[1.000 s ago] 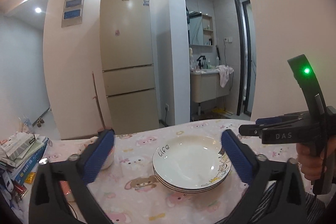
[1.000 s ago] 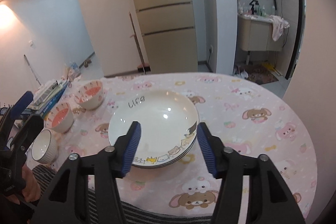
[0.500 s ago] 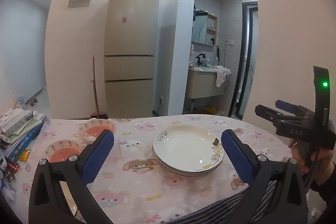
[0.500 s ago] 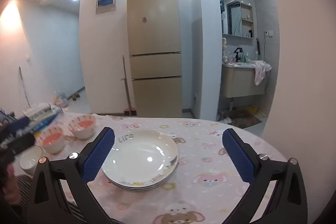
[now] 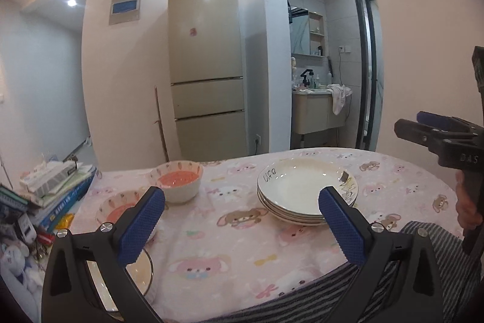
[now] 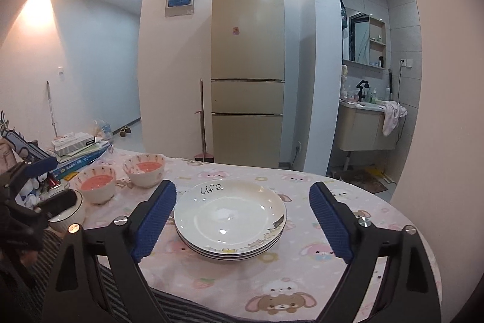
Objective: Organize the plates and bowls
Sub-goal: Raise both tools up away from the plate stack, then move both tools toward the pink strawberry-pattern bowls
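Level above the table (image 6: 302, 286), both grippers' fingers (image 5: 142, 224) (image 6: 157, 217) spread apart, empty, facing stacked plates (image 6: 230, 217).

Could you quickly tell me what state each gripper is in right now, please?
Left gripper: open, holding nothing, above the tablecloth.
Right gripper: open, holding nothing, facing the stack of plates.

A beige fridge (image 6: 248, 74) stands behind the pink-clothed table (image 6: 302, 268); books (image 5: 57, 183) lie stacked.

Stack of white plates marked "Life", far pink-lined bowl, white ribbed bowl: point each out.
Stack of white plates (image 6: 230, 214): right wrist view, top plate's centre.
Far pink-lined bowl (image 6: 144, 170): right wrist view, pink inside.
White ribbed bowl (image 6: 71, 217): right wrist view, outer wall.
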Demonstrator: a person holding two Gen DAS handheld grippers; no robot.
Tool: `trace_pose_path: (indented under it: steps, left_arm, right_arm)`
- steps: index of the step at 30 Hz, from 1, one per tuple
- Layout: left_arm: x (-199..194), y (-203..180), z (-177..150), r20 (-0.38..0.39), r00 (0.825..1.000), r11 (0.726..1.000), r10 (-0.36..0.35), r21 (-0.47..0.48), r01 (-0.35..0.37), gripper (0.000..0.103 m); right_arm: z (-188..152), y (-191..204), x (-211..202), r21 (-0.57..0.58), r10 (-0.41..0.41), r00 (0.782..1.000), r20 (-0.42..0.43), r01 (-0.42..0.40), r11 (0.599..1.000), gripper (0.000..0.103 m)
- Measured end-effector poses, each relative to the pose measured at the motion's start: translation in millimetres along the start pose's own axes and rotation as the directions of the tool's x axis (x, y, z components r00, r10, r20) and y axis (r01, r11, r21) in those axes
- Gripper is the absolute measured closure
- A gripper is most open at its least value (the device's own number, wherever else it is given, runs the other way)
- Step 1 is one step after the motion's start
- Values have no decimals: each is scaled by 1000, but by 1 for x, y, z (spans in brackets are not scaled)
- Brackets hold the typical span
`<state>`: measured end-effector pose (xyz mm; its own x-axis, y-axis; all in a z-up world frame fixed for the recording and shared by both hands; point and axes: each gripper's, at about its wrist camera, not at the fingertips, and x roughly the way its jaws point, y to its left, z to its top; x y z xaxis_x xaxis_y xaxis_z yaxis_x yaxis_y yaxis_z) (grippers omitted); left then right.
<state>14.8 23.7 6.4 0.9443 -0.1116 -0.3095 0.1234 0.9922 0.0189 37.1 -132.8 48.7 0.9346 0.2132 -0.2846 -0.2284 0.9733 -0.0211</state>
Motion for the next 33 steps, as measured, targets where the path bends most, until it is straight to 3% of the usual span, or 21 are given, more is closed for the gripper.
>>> trace_pose_path:
  steps: [3, 5, 7, 10, 13, 16, 19, 23, 25, 26, 29, 31, 33]
  left_arm:
    - [4, 4, -13, -16, 1000, 1000, 1, -29, -2, 0]
    - [0, 7, -17, -1, 998, 998, 56, -43, -56, 0]
    - [-4, 8, -17, 18, 998, 997, 66, -51, -65, 0]
    - [-6, 12, -17, -4, 999, 998, 44, -46, -44, 0]
    - [-16, 18, -12, 32, 997, 997, 72, -43, -70, 0]
    - [-23, 25, -6, 23, 997, 998, 67, -8, -67, 0]
    - [-21, 48, 9, -60, 998, 999, 0, -43, -3, 0]
    - [-5, 84, 43, -150, 988, 984, -31, -181, 3, 0]
    - [-4, 98, 61, -129, 992, 982, 13, -186, -37, 0]
    - [-6, 102, 70, -109, 992, 984, 68, -158, -85, 0]
    - [-1, 115, 83, -137, 970, 966, 202, -134, -220, 0]
    - [5, 128, 89, -167, 961, 952, 219, -180, -248, 0]
    - [7, 138, 92, -134, 970, 948, 202, -224, -228, 0]
  right_arm:
    - [-9, 14, -3, -7, -8, 999, 36, 8, 1000, 1]
    - [-17, 22, -4, 3, -17, 998, 60, 17, 1000, 1]
    - [-23, 28, -1, 5, -23, 998, 64, 23, 1000, 1]
    - [-29, 34, 9, -5, -22, 999, 24, 22, 1000, 1]
    - [-25, 33, 18, -22, 7, 998, -59, -8, 1000, 1]
    - [-13, 33, 18, -22, 17, 997, -78, -19, 1000, 1]
    - [2, 43, 21, -38, 49, 993, -106, -53, 998, 1]
    - [29, 59, 37, 27, 132, 982, -135, -129, 991, 1]
    - [44, 68, 45, 86, 189, 971, -143, -178, 980, 1]
    - [53, 74, 50, 99, 218, 964, -152, -204, 974, 1]
    - [76, 94, 67, 89, 224, 957, -186, -210, 974, 1]
    - [90, 108, 79, 77, 233, 952, -198, -222, 972, 2]
    - [105, 122, 94, 94, 260, 942, -210, -245, 965, 6]
